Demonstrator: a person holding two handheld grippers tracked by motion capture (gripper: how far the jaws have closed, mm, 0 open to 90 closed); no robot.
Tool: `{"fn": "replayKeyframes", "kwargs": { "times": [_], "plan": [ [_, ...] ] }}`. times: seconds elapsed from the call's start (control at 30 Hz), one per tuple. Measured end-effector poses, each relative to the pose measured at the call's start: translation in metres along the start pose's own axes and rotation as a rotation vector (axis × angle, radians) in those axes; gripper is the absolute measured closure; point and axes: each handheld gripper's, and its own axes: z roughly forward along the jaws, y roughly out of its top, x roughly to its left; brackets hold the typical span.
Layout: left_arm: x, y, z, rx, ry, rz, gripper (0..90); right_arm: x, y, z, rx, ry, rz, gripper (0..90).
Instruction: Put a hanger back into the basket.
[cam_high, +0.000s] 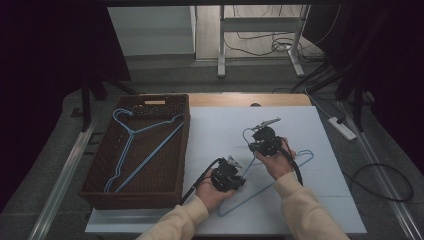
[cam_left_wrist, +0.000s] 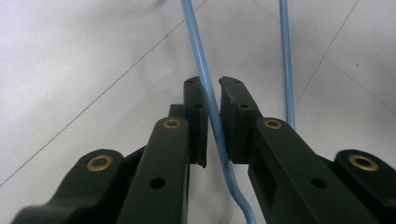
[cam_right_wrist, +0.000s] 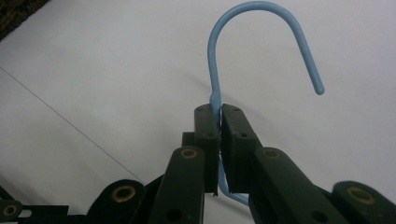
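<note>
A light blue wire hanger (cam_high: 250, 196) lies across the white table top (cam_high: 215, 130), in front of the person. My right gripper (cam_high: 254, 145) is shut on its neck just below the hook (cam_right_wrist: 212, 56), which curves up and to the right in the right gripper view. The jaws of that gripper (cam_right_wrist: 219, 114) press flat against the wire. My left gripper (cam_high: 239, 176) holds one sloping arm of the hanger, and in the left gripper view the wire (cam_left_wrist: 196, 42) runs straight between the closed pads of the gripper (cam_left_wrist: 214, 93).
A dark wicker basket (cam_high: 185, 150) stands at the table's left, with another blue hanger (cam_high: 132, 145) lying inside it. A power strip (cam_high: 342, 127) and cables lie on the floor to the right. Desk legs stand behind the table.
</note>
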Motion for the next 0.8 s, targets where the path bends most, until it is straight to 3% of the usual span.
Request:
{"fn": "replayKeyframes", "kwargs": {
  "times": [0.1,0.17,0.27,0.53,0.8],
  "plan": [
    [0.001,0.001,-0.003,-0.022,0.014,-0.020,83.4,-0.003,-0.003,-0.006,-0.028,-0.001,0.006,85.0],
    [0.002,0.001,-0.007,-0.050,0.003,-0.032,85.9,-0.007,-0.006,-0.011,-0.059,0.011,0.022,77.8],
    [-0.004,0.004,-0.017,-0.078,0.023,-0.017,86.2,-0.013,-0.015,-0.022,-0.115,0.037,0.053,67.4],
    [-0.005,0.009,-0.038,-0.154,-0.024,-0.060,86.3,-0.017,-0.043,-0.064,-0.264,0.118,0.074,45.9],
    [-0.005,0.014,-0.063,-0.208,-0.037,-0.079,86.3,-0.021,-0.064,-0.093,-0.391,0.188,0.073,37.2]
  ]
}}
